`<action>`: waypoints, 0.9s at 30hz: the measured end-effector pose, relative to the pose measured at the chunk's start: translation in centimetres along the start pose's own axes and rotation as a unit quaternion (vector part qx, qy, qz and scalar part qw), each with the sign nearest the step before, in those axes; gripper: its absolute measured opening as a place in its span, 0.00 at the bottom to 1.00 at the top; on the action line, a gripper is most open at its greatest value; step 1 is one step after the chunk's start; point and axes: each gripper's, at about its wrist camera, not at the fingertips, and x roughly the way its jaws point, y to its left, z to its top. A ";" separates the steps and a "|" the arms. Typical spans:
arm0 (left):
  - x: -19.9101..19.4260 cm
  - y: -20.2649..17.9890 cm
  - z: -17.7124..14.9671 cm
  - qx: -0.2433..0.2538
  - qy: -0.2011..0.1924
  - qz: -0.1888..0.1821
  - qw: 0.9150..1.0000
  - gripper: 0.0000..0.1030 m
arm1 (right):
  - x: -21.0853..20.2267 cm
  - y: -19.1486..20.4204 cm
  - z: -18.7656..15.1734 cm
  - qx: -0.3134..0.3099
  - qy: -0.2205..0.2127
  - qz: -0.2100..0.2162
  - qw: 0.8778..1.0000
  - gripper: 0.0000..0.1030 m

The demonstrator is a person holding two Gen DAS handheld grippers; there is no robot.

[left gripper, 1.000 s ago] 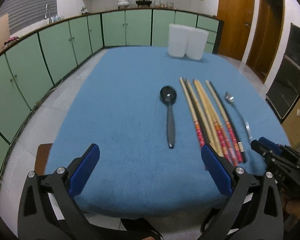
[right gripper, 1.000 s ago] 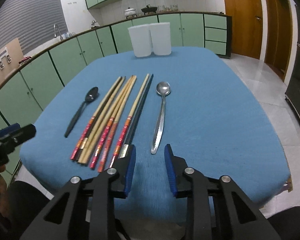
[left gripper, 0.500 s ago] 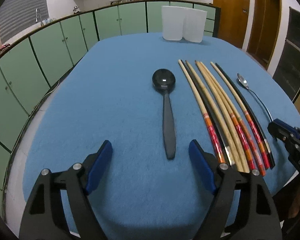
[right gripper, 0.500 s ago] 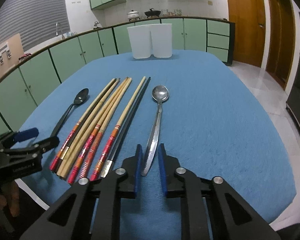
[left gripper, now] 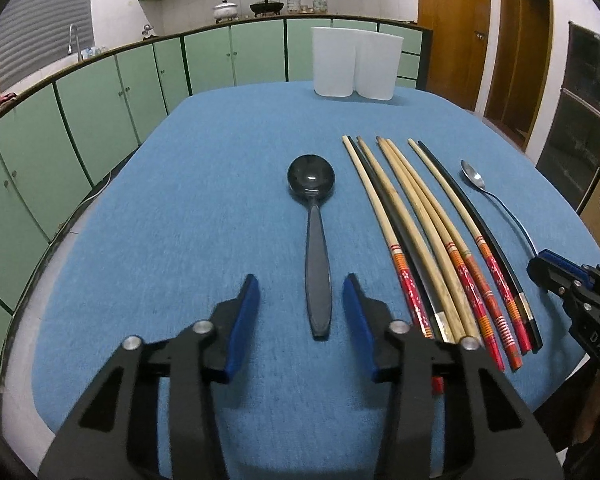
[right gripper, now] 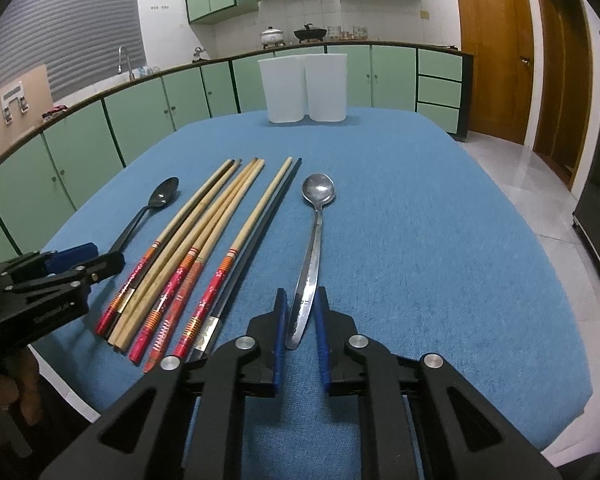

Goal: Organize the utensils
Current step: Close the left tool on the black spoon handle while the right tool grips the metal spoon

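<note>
Left gripper point(left gripper: 300, 292): jaws spread moderately, holding nothing. The handle end of the black spoon point(left gripper: 315, 240) lies on the cloth between its blue fingers point(left gripper: 246, 308), nearer the right-hand finger and touching neither; the bowl points away toward the far side.

Right gripper point(right gripper: 302, 304): jaws drawn close, with a narrow gap remaining. The handle of the steel spoon point(right gripper: 314, 240) sits between its blue fingers point(right gripper: 280, 320), the handle tip lying within the gap. Contact with the pads cannot be confirmed, and the spoon appears to rest flat on the cloth.

Between the two spoons lies a row of chopsticks point(right gripper: 204, 248), laid side by side, red-patterned ends toward the near edge and plain tips pointing away. One black pair lies on the right of the row, just beside the steel spoon.

All items rest on the blue tablecloth point(right gripper: 420, 240). At the far edge stand two white containers point(right gripper: 304, 88), upright and touching each other, well apart from the utensils.
</note>
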 end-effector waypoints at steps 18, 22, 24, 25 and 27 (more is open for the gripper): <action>-4.3 1.1 3.8 -0.026 -0.011 -0.028 0.999 0.12 | -4.9 0.1 4.2 0.014 -0.045 0.028 0.998 0.10; -4.3 1.4 3.8 -0.032 0.007 -0.034 0.999 0.12 | -5.5 0.3 5.3 0.011 -0.051 0.033 0.998 0.08; -3.8 1.5 3.6 -0.037 0.030 -0.043 0.998 0.12 | -5.6 0.3 5.5 0.009 -0.054 0.032 0.998 0.08; -3.6 1.5 3.3 -0.037 0.035 -0.044 0.998 0.12 | -5.6 0.3 5.6 0.008 -0.053 0.032 0.998 0.08; -3.2 1.6 2.7 -0.035 0.042 -0.038 0.998 0.13 | -5.6 0.3 5.5 0.008 -0.052 0.033 0.998 0.08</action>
